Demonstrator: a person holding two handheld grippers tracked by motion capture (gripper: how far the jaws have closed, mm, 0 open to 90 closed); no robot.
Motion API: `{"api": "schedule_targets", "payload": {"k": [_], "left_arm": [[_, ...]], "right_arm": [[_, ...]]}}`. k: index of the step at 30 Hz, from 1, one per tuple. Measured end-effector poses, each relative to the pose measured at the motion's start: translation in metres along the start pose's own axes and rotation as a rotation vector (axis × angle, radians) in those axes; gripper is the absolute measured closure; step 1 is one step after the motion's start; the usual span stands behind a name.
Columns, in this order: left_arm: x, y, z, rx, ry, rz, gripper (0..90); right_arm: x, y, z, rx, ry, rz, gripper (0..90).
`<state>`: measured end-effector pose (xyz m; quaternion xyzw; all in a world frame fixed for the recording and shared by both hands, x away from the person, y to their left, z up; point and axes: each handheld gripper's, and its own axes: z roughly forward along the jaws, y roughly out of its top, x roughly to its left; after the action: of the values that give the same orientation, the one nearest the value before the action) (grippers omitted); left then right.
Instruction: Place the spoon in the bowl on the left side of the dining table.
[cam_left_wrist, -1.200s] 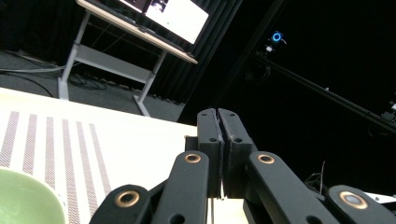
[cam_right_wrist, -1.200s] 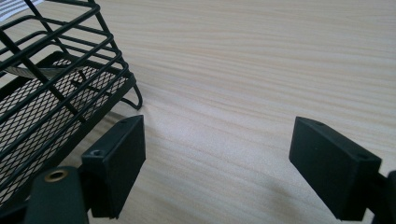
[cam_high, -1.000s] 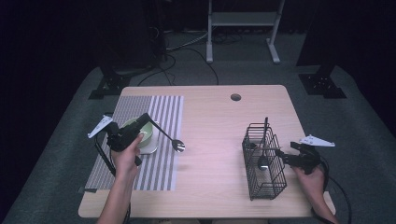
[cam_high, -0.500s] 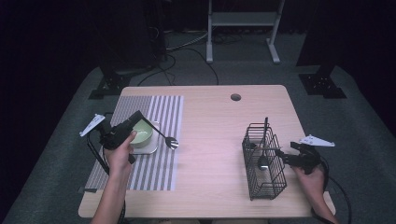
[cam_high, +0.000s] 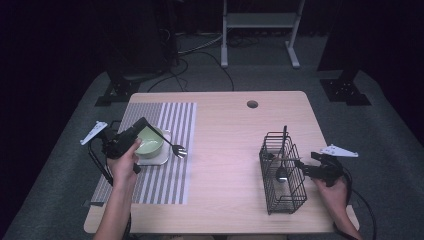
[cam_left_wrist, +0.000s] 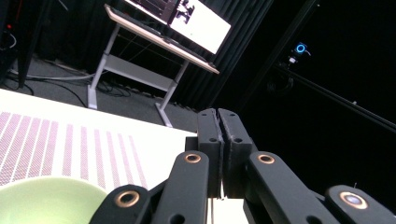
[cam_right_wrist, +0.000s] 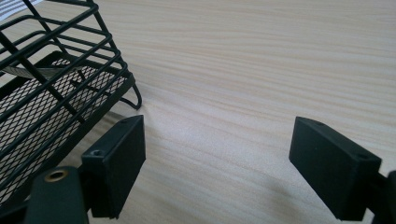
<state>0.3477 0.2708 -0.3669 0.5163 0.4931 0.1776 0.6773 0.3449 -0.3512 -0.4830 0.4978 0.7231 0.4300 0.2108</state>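
Observation:
My left gripper (cam_high: 143, 125) hovers over the green bowl (cam_high: 150, 141), which rests on a white plate (cam_high: 162, 160) on the striped placemat (cam_high: 165, 115). It is shut on the black handle of a utensil (cam_high: 165, 140), whose silver head hangs past the bowl's right side. In the left gripper view the jaws of the left gripper (cam_left_wrist: 218, 135) are pressed together above the bowl's rim (cam_left_wrist: 46, 198). My right gripper (cam_high: 300, 165) rests low by the right side of the black wire basket (cam_high: 292, 197). The right gripper (cam_right_wrist: 217, 168) stands open over bare wood, with the basket (cam_right_wrist: 46, 93) to its left.
The basket holds a black-handled spoon (cam_high: 281, 172) and another utensil. A round cable hole (cam_high: 252, 104) sits near the table's far edge. A desk frame (cam_high: 257, 20) and dark stands ring the table on grey carpet. Bare wood lies between placemat and basket.
My left gripper has shifted a little to the left with the utensil still in it. The right hand and the basket have stayed put.

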Motion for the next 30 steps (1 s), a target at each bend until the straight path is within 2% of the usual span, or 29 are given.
{"api": "schedule_targets", "payload": {"k": [30], "left_arm": [[0.019, 0.014, -0.010, -0.028, 0.070, -0.012, 88.9]], "right_arm": [[0.000, 0.000, 0.000, 0.001, -0.001, 0.000, 17.5]]}}
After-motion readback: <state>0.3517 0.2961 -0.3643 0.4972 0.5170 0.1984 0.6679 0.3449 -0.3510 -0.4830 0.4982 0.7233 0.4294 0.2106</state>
